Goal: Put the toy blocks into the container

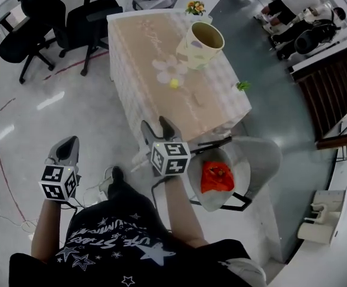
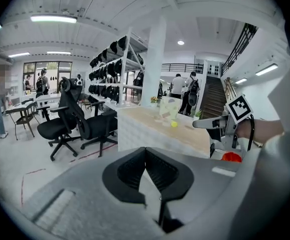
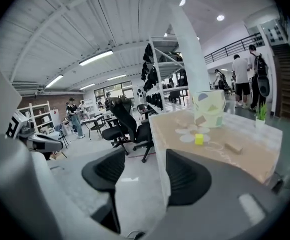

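A pale yellow container (image 1: 206, 43) stands on the beige-clothed table (image 1: 143, 52), also in the right gripper view as the container (image 3: 209, 109). In front of it lie a small yellow block (image 1: 174, 84) (image 3: 198, 139) and a tan block (image 1: 198, 100) (image 3: 233, 147). My right gripper (image 1: 156, 126) (image 3: 145, 154) hovers off the table's near edge, open with nothing between its pads. My left gripper (image 1: 68, 142) (image 2: 145, 151) is held lower left over the floor, away from the table; its pads meet at the tips and hold nothing.
A grey chair (image 1: 263, 154) with a red item (image 1: 217, 177) on its seat stands right of my right gripper. Black office chairs (image 1: 39, 14) sit beyond the table's left. A flower pot (image 1: 195, 7) and a small green plant (image 1: 242, 86) are on the table.
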Demonstrator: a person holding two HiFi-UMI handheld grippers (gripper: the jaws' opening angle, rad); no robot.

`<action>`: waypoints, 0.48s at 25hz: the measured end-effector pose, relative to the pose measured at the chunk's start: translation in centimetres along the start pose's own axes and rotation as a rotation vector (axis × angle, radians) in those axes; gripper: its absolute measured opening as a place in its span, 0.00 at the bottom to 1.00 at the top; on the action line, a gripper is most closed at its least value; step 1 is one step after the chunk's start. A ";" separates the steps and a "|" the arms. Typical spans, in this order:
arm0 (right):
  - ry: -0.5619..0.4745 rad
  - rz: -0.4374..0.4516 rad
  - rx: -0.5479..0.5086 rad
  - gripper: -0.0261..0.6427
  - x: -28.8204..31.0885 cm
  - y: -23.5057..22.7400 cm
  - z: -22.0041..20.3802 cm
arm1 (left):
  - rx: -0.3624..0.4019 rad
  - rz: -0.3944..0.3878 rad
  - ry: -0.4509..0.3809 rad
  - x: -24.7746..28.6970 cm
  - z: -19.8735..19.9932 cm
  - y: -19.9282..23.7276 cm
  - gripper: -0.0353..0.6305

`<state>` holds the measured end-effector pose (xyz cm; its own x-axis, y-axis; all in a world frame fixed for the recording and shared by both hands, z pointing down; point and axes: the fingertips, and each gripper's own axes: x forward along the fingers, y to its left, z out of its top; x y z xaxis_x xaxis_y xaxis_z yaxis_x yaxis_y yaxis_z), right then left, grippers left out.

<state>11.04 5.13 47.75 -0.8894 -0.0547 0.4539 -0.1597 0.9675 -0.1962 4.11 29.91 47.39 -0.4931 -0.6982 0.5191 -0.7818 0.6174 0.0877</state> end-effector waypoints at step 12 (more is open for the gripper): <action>-0.019 -0.026 0.098 0.43 1.1 -7.1 1.5 | 0.107 -0.053 0.023 6.6 5.7 -4.4 0.07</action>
<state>10.56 -2.17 48.35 -0.8923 -0.0846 0.4435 -0.2225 0.9371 -0.2689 2.11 20.50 45.61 -0.4416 -0.7197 0.5357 -0.8436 0.5364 0.0253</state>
